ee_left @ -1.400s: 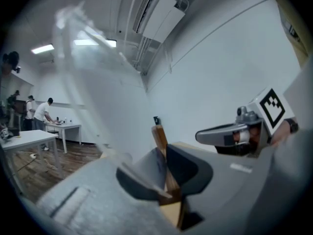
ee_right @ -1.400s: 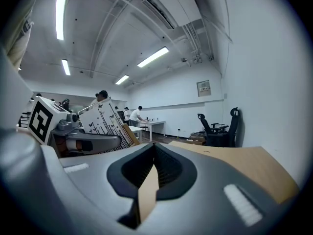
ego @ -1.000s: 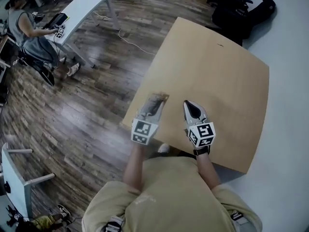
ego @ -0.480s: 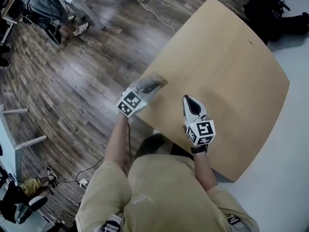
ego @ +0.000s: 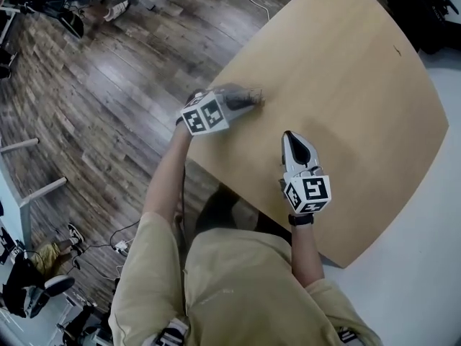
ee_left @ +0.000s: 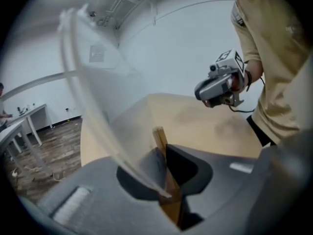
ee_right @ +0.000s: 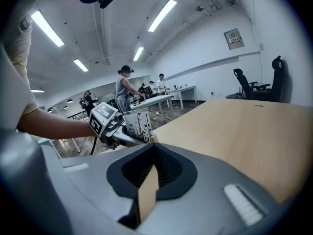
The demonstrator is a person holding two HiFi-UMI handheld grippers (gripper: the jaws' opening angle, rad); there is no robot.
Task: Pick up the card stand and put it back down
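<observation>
The card stand (ego: 243,95) is a clear sheet on a thin wooden base, held in the air over the left edge of the tan table (ego: 346,85). My left gripper (ego: 248,99) is shut on it. In the left gripper view the wooden base (ee_left: 160,140) sits pinched between the jaws and the clear sheet (ee_left: 98,106) rises to the left. The right gripper view shows the stand (ee_right: 138,125) with a printed card, in the left gripper (ee_right: 105,121). My right gripper (ego: 292,137) hovers over the table near its front, shut and holding nothing, a short way right of the stand.
Dark wooden floor (ego: 108,107) lies left of the table. White desk legs (ego: 29,193) stand at the far left. In the right gripper view people (ee_right: 124,89) stand by white desks at the back, and a black office chair (ee_right: 254,87) is beyond the table's far side.
My left gripper has carried the stand farther along the table's left edge and turned it to point right. The right gripper has stayed about where it was.
</observation>
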